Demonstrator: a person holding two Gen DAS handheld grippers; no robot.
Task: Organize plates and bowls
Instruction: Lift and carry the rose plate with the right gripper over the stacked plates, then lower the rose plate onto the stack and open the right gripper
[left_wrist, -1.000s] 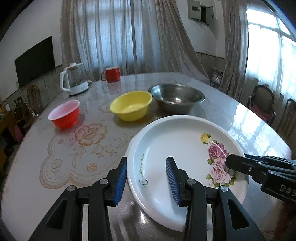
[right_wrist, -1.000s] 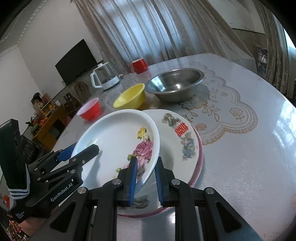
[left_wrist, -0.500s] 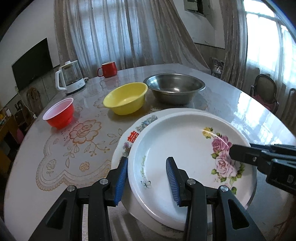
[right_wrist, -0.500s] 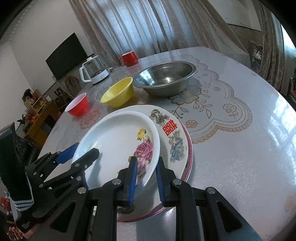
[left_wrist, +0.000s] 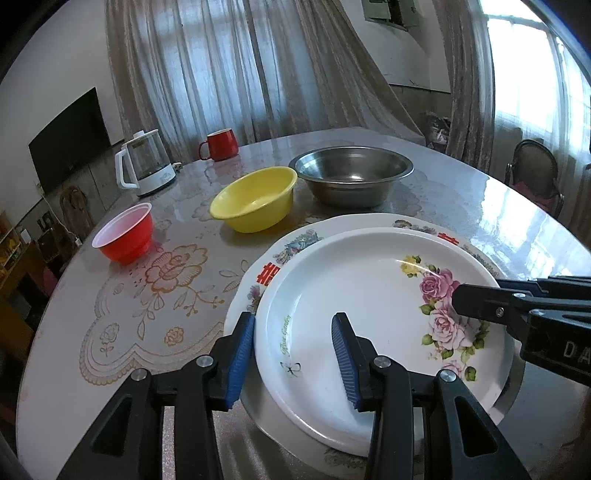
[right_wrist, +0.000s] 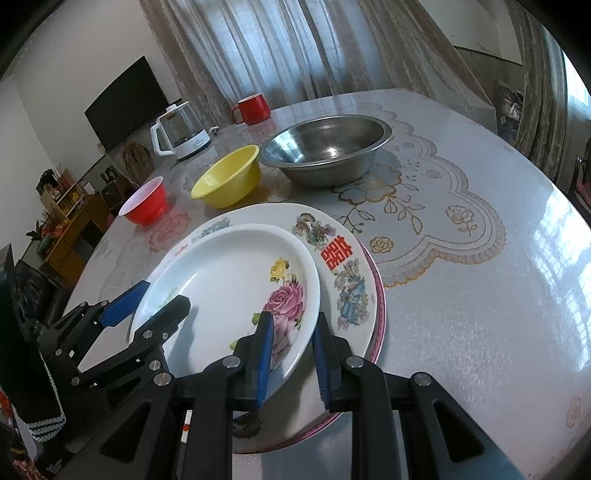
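Straddling the rose plate (right_wrist: 236, 280) rim: right gripper (right_wrist: 291, 354), jaws just loosening; left gripper (left_wrist: 293, 354) likewise parted

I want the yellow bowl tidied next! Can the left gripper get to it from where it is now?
Probably yes. The left gripper sits open around the rose plate's near rim, not pinching it. The yellow bowl stands beyond the plates with only bare table beside it, so it could likely lift off and reach past.
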